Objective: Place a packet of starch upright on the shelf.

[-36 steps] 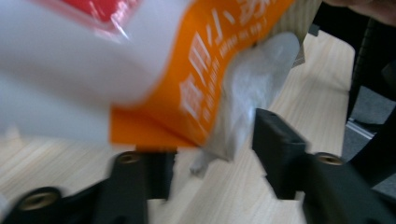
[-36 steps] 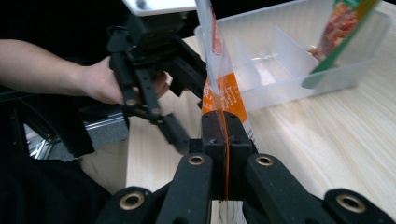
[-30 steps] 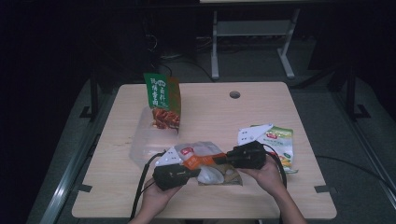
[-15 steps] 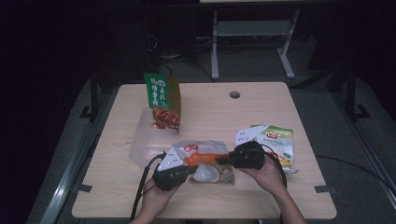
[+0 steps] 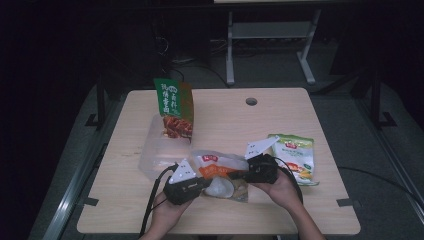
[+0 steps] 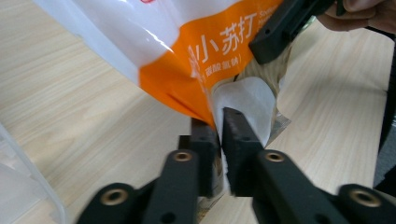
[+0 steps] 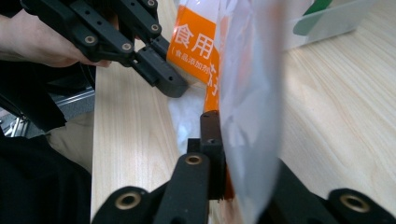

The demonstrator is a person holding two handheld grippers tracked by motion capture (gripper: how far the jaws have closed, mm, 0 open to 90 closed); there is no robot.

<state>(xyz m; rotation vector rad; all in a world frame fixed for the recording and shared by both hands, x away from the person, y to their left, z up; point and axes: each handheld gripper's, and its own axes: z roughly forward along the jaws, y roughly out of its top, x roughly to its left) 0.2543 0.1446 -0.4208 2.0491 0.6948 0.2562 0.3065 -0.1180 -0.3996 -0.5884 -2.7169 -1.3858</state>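
An orange-and-white packet (image 5: 216,167) with printed writing hangs just above the table between both grippers. My left gripper (image 5: 206,183) pinches its lower corner; in the left gripper view the packet (image 6: 187,51) runs down into the narrow gap between the jaws of my left gripper (image 6: 219,122), which have just been opening slightly with the edge still between them. My right gripper (image 5: 243,176) is shut on the opposite edge. In the right gripper view the packet (image 7: 196,51) covers one jaw of my right gripper (image 7: 229,128).
A green snack bag (image 5: 173,107) stands upright in a clear plastic box (image 5: 151,156) at the left middle of the wooden table (image 5: 225,120). A green-and-white bag (image 5: 295,152) lies flat at the right. A cable hole (image 5: 251,101) is near the far edge.
The packet has shifted slightly and sits a little more upright between the grippers. Both hands have stayed almost where they were.
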